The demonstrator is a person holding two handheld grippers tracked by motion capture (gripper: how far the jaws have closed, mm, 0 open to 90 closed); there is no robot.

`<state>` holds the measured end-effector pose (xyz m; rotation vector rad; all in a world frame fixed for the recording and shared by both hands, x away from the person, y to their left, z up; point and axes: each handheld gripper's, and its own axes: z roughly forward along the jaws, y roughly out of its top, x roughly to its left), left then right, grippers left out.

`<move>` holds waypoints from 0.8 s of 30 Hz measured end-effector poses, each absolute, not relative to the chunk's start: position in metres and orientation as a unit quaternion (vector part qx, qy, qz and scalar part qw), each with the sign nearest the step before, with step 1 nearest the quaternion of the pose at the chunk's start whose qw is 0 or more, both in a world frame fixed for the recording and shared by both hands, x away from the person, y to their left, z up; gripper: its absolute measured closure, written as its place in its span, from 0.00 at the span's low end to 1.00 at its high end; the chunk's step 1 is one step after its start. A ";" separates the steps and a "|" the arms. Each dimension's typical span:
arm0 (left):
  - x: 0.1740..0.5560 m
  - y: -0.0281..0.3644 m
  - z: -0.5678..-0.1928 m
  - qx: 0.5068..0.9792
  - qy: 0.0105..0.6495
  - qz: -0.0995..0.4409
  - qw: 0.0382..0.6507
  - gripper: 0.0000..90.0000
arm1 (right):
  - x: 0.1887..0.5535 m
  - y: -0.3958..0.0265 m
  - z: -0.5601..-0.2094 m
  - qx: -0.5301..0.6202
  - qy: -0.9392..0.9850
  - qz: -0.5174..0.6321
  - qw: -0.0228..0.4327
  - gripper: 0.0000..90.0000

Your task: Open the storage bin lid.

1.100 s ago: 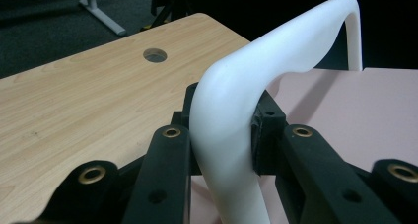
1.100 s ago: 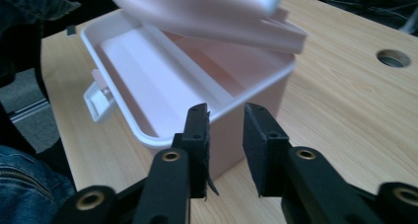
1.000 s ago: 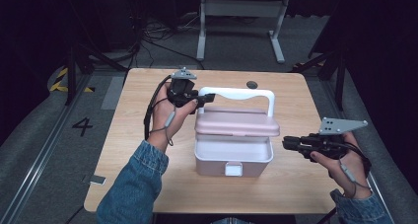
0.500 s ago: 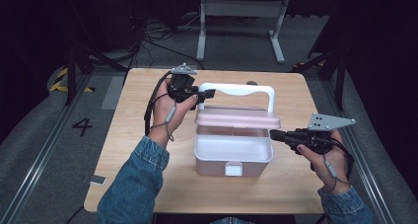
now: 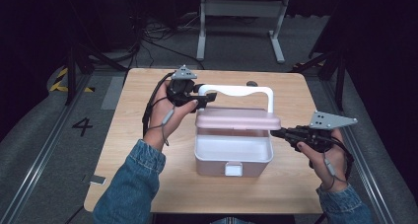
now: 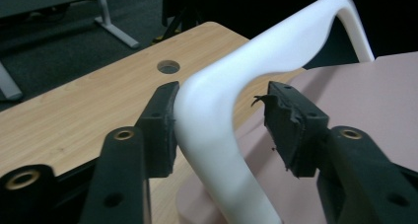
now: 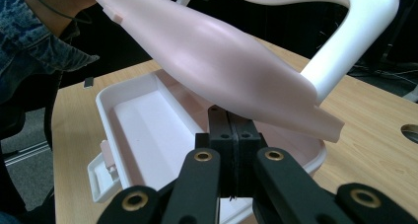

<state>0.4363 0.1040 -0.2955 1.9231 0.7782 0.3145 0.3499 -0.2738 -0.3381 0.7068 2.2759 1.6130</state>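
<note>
A pink box (image 5: pixel 233 157) with a white latch (image 5: pixel 233 168) sits mid-table, and its pink lid (image 5: pixel 238 119) is lifted off the rim at the front. My left gripper (image 5: pixel 209 98) straddles the left corner of the white handle (image 5: pixel 241 90). Its jaws have just been opening: the handle (image 6: pixel 222 110) is between them, and the right pad (image 6: pixel 288 123) stands clear of it. My right gripper (image 5: pixel 275 133) is shut, with nothing between its jaws. Its tips (image 7: pixel 228 118) are tucked under the lid's (image 7: pixel 222 61) right edge, above the open box (image 7: pixel 143 120).
The wooden table (image 5: pixel 148 150) has a round cable hole (image 5: pixel 252 83) behind the box. A metal frame (image 5: pixel 236 17) stands on the floor beyond the far edge. A rail runs along the floor at the left, and a small tag (image 5: pixel 97 179) sticks out at the table's front left corner.
The left jaws have parted from the handle. The right gripper has moved left to the box's right side, and its shut tips now sit under the lid's edge. The lid stands higher.
</note>
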 end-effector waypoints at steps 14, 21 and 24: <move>0.405 0.151 -0.286 0.781 0.337 0.179 0.495 0.46 | 0.354 -0.272 -0.330 0.238 0.779 0.560 0.150 1.00; 0.395 0.163 -0.296 0.784 0.347 0.180 0.482 0.46 | 0.361 -0.271 -0.322 0.234 0.772 0.569 0.160 1.00; 0.392 0.165 -0.299 0.785 0.346 0.182 0.481 0.46 | 0.365 -0.271 -0.320 0.239 0.766 0.574 0.162 1.00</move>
